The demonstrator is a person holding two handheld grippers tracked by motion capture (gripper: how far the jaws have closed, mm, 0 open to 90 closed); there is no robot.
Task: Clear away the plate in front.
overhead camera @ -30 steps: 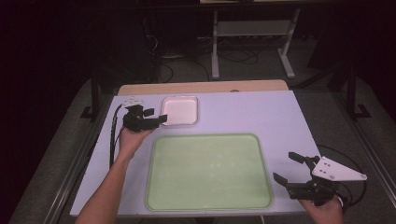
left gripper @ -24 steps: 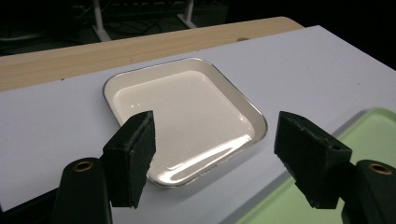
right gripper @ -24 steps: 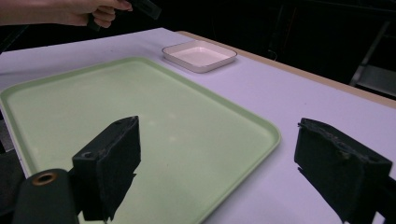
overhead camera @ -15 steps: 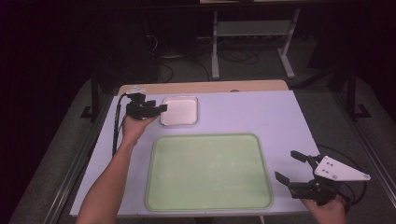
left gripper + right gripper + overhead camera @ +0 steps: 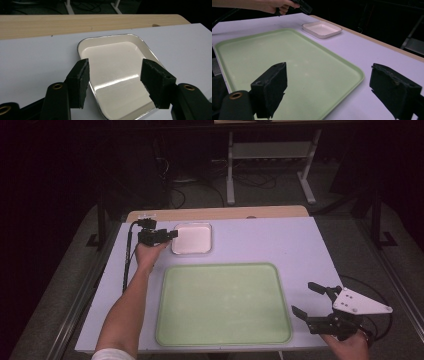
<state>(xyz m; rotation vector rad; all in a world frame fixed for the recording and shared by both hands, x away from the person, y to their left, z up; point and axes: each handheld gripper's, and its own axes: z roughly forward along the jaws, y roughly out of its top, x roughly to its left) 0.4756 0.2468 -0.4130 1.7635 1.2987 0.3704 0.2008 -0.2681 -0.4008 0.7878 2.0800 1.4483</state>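
Observation:
A small white dish [image 5: 192,238] sits at the back left of the table, just beyond a large empty green tray [image 5: 222,305]. My left gripper [image 5: 167,236] is at the dish's left edge. In the left gripper view its jaws [image 5: 115,75] straddle the near part of the dish [image 5: 112,50]; they have just been closing, but the pads stand apart from it and press on nothing. My right gripper [image 5: 302,298] rests open by the tray's front right corner with nothing between its pads [image 5: 329,82]. The right gripper view shows the tray [image 5: 274,50], the dish [image 5: 322,29] and the left gripper [image 5: 302,6] far off.
The lavender table top [image 5: 280,245] has bare room to the right of the dish and tray. A wooden strip [image 5: 215,213] runs along its far edge. The left gripper's cable [image 5: 127,260] trails down the left side. A metal stand [image 5: 270,150] is on the floor behind.
The left hand has moved away from the person to the dish's left edge, and its jaws stand narrower. The right gripper has stayed put.

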